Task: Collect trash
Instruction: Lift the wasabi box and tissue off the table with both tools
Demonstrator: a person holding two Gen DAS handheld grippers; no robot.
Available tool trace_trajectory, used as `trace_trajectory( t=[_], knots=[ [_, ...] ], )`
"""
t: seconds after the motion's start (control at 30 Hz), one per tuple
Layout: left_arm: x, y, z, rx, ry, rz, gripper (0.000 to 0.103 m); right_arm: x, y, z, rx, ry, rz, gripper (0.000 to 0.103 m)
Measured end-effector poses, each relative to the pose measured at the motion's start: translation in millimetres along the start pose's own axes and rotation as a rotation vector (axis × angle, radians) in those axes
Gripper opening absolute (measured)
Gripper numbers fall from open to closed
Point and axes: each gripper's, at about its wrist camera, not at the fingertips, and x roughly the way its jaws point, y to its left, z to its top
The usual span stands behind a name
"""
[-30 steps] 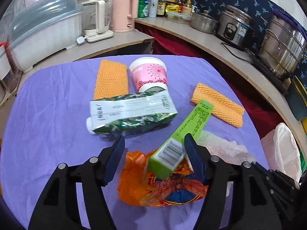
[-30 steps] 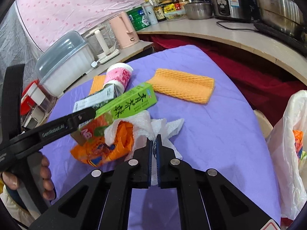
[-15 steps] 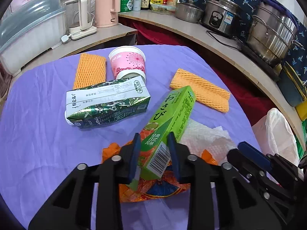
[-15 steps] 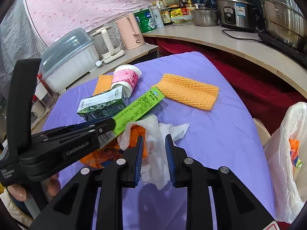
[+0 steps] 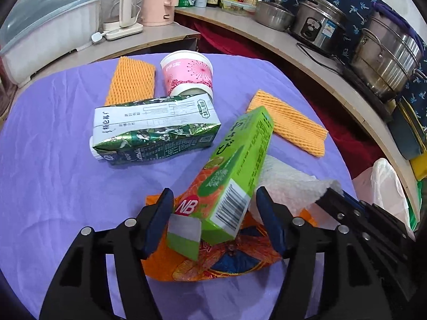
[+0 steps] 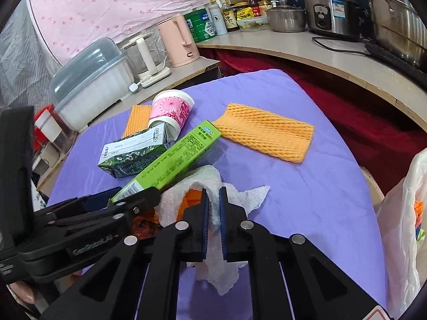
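Observation:
A green wasabi box leans on an orange snack wrapper, its barcode end between the fingers of my left gripper. The jaws are opening and the pads stand clear of the box on both sides. My right gripper is closing, its pads pinching a fold of white paper towel that drapes over the wrapper. In the left wrist view the right gripper's tip holds the towel just right of the box. A green milk carton and a pink cup lie behind.
Two orange foam nets lie on the purple tablecloth. A white plastic bag with trash hangs off the table's right edge. Kettles, bottles and steel pots line the counter behind.
My left gripper shut on the green box, tipped it up, then opened again around it. My right gripper let its jaws apart and has closed again on the paper towel.

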Motion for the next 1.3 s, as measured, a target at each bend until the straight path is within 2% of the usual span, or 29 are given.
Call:
trace_trajectory(
  t=[0.07,0.2,0.4,0.7,0.93,1.3],
  knots=[
    [2,-1,0,-0.002,0.005,-0.008,0.054,-1,-2,-1,0.004,0.0,-0.004,0.007],
    [-5,-3,-1,-0.007,-0.001,-0.026,0.042,-8,-5,-1,0.029,-0.005,0.011,0.007],
    [-22,-3,-5,-0.027,-0.003,-0.038,0.034,-31,1,10,0.02,-0.057,0.034,0.007],
    [-66,-6,-13,-0.047,-0.042,-0.042,0.031,-74,12,24,0.003,-0.146,0.052,0.007],
    [-107,-14,-16,-0.038,-0.104,-0.047,0.031,-122,11,33,0.007,-0.236,0.05,0.006],
    [-171,-48,-24,0.022,-0.193,-0.087,0.031,-196,-7,27,0.027,-0.351,0.009,0.006]
  ],
)
